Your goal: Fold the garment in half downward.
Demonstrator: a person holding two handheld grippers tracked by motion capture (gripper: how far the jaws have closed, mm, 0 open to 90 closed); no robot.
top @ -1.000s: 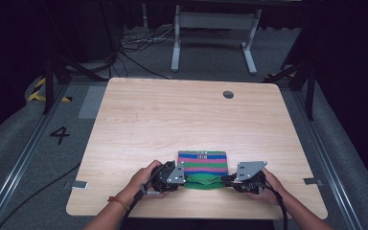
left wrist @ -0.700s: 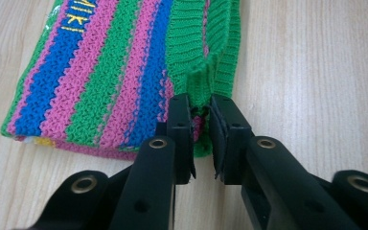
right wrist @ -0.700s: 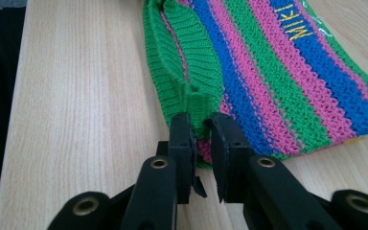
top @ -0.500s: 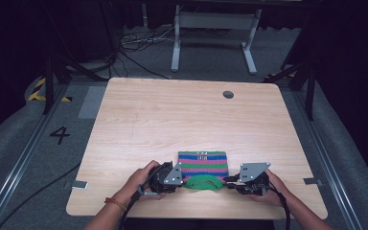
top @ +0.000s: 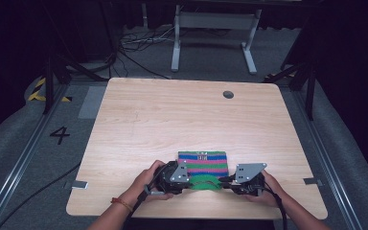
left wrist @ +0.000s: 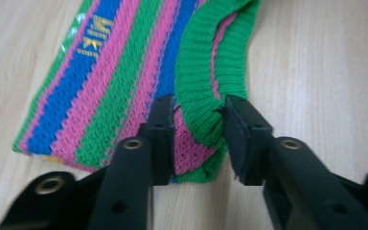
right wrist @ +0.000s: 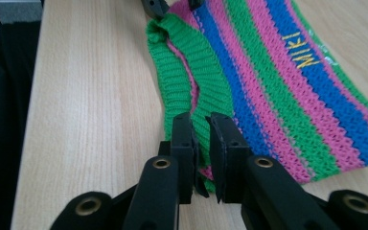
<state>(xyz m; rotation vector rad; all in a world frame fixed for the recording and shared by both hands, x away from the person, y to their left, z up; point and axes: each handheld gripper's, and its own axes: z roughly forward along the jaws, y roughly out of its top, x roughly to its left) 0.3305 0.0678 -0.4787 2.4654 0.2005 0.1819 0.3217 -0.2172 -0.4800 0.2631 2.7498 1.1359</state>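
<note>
Striped knit cloth [top: 202,163] lying flat near the front edge of the wooden table [top: 163,120], between my two tools. My left gripper [left wrist: 199,129] stands with jaws parted, straddling the cloth's near green ribbed hem [left wrist: 199,72] at one corner without clamping it. My right gripper [right wrist: 201,143] is clenched on the same hem at the opposite corner, a fold of fabric pinched between its jaws.

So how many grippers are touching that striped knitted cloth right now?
2. The left gripper stands open around one near corner of the green, pink and blue striped knitted cloth; the right gripper pinches the green ribbed edge at the other near corner.
</note>
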